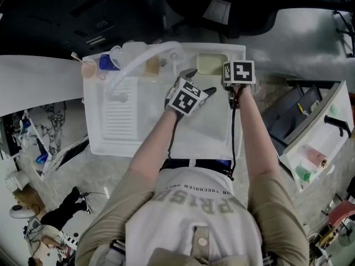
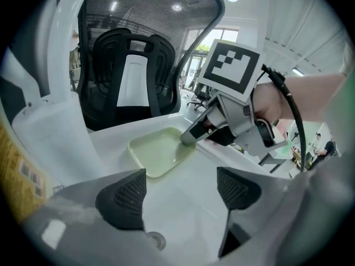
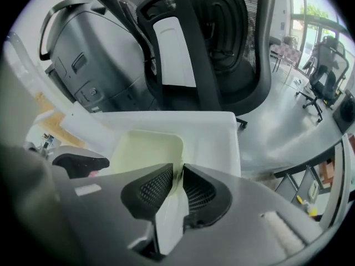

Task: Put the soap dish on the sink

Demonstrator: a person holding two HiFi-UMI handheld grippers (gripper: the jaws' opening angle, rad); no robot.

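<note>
- Most of the job is looking done: the soap dish (image 1: 211, 64) is sitting on the back right corner ledge of the sink (image 1: 211, 132), and it seems to be lying flat there
- the right gripper (image 3: 178, 170) is pinching the dish's near rim, jaws clamped on that thin edge, so the dish isn't released yet
- the left gripper (image 2: 180, 190) is hovering over the basin with its jaws spread wide and nothing between them
- what's remaining, I'm guessing: opening the right jaws and backing off without dragging the dish off the ledge
</note>
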